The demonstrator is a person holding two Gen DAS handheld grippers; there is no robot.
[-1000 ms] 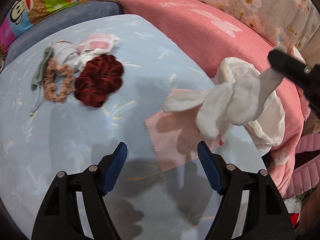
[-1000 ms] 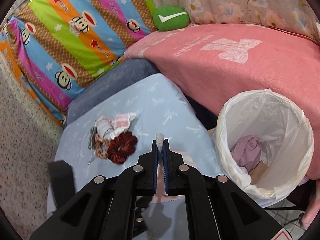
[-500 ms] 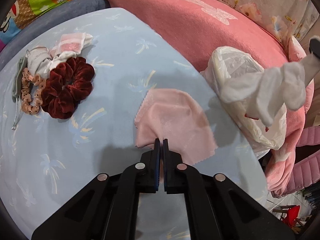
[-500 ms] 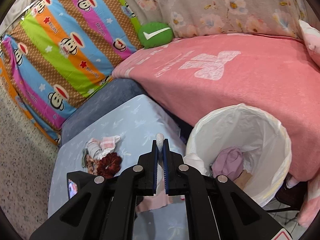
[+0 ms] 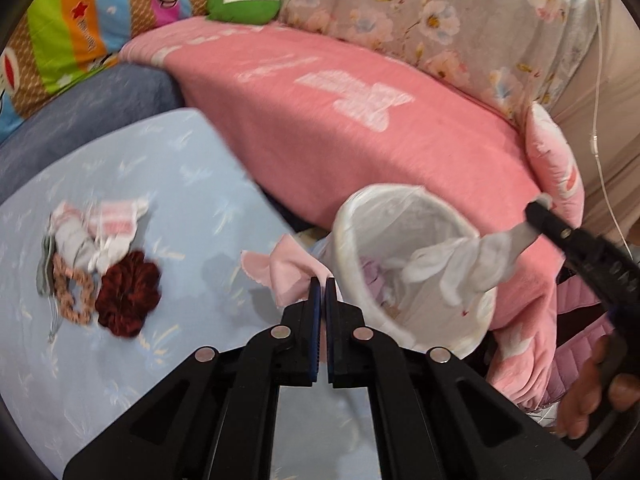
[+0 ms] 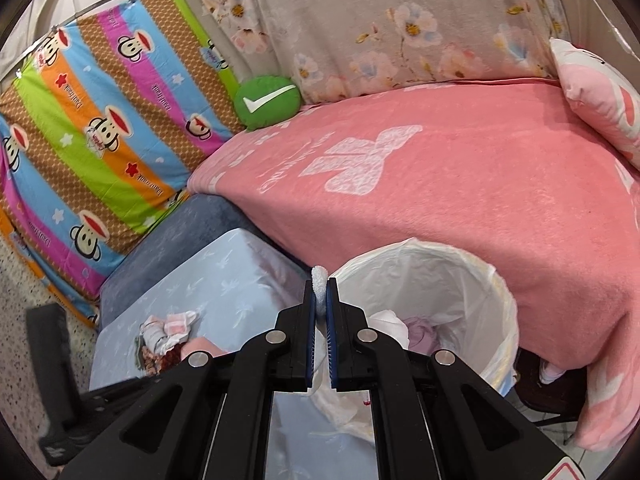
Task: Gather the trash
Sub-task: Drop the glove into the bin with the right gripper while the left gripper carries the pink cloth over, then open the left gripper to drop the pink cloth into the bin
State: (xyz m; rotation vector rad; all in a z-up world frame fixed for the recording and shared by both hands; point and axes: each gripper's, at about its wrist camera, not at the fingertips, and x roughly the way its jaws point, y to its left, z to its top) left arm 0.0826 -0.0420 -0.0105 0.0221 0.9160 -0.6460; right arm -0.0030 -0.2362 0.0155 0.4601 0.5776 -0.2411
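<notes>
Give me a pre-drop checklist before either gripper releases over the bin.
1. Left gripper jaws shut on the pink fabric cloth: ok.
2. Right gripper jaws shut on the white fluffy cloth: ok.
3. White fluffy cloth hangs over the opening of the white plastic-lined trash bin: ok.
4. Pink cloth over the opening: not ok, it sits beside the rim on the table side.
5. Room left in the bin: ok, contents lie low.
6. Dark red velvet scrunchie pile collected: not ok.
</notes>
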